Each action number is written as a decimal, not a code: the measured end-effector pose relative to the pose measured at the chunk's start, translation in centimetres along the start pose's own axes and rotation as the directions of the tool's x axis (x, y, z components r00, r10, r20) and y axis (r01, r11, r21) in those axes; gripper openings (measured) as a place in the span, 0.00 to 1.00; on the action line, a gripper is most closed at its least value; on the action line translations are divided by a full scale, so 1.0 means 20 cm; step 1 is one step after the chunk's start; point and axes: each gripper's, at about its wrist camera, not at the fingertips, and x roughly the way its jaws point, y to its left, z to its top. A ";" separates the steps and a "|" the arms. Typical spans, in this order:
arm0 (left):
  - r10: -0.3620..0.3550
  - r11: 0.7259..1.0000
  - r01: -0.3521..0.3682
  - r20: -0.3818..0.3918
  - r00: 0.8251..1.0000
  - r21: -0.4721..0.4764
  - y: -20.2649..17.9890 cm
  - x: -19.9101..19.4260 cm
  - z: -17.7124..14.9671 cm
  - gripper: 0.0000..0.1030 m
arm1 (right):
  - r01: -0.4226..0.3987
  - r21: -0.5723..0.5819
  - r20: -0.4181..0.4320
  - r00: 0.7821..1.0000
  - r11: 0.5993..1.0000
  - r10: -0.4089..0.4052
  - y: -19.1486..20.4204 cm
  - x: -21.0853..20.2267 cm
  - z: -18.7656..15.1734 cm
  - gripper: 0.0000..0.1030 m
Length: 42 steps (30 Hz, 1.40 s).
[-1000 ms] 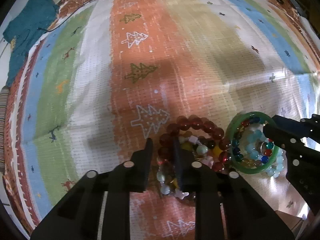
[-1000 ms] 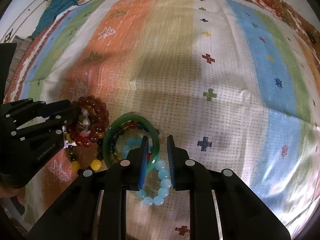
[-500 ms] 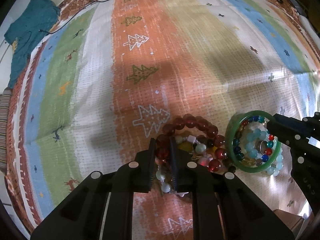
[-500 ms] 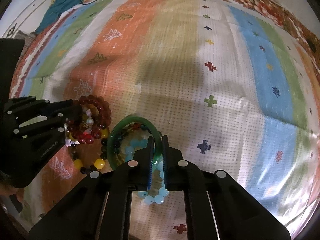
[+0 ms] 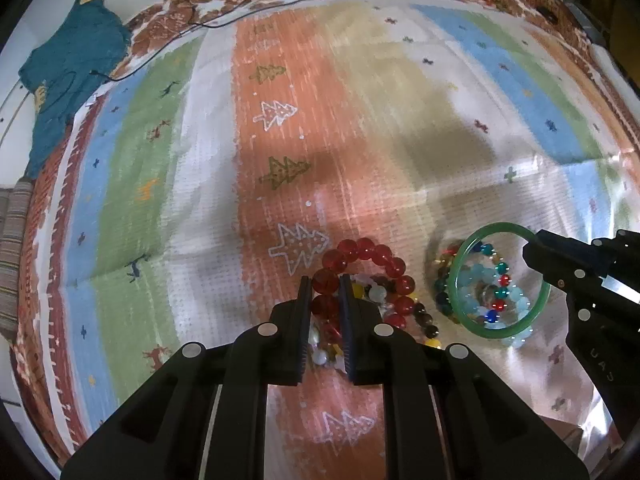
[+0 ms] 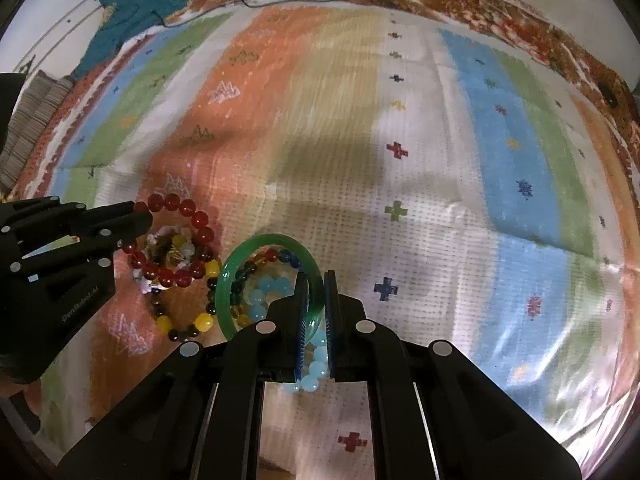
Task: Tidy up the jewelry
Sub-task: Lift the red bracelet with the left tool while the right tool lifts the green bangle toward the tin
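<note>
Left hand-held gripper (image 5: pixel 325 288) clenched on the red bead bracelet (image 5: pixel 362 276): two big red beads sit pinched between its fingers, the rest of the loop curving off to the right. Under that loop lies a tangle of smaller mixed beads (image 5: pixel 374 294), white, yellow, dark; individual strands cannot be separated out. A yellow-and-dark bead strand (image 6: pixel 188 322) shows better from the right wrist view, trailing below the red loop.

Right hand-held gripper (image 6: pixel 316 280) grasps the green bangle (image 6: pixel 240 256), fingers closed on its right-hand rim. Bangle is tilted, its far edge raised off the cloth in the left wrist view (image 5: pixel 500 227). Whether the near edge touches the cloth cannot be told. Inside and beneath it: a multicoloured bead bracelet (image 6: pixel 260 260) and a pale blue bead bracelet (image 6: pixel 308 372), the latter half hidden behind the gripper fingers, its lower end poking out below them.

All jewelry sits on a striped cloth (image 5: pixel 360 100) with tree and cross motifs. Surface under the cloth not visible. A teal garment (image 5: pixel 68 72) lies at the far left corner, partly cut off by the lens edge. Thin cables (image 5: pixel 256 0) cross the far border. Right-side foreground washed out by glare.
</note>
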 end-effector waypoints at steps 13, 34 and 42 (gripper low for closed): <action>-0.027 0.999 0.029 0.070 0.997 -0.030 0.01 -0.21 -0.05 0.12 | 0.005 -0.015 0.084 0.996 1.000 -0.004 0.00 -0.22 -0.07 0.09; -0.065 0.996 0.073 0.151 0.986 -0.049 0.02 -0.46 -0.18 0.12 | -0.012 -0.020 0.164 0.986 1.000 0.015 0.01 -0.43 -0.20 0.09; -0.071 0.996 0.080 0.165 0.984 -0.047 0.01 -0.51 -0.24 0.12 | -0.013 -0.019 0.181 0.983 1.000 0.016 0.01 -0.48 -0.25 0.09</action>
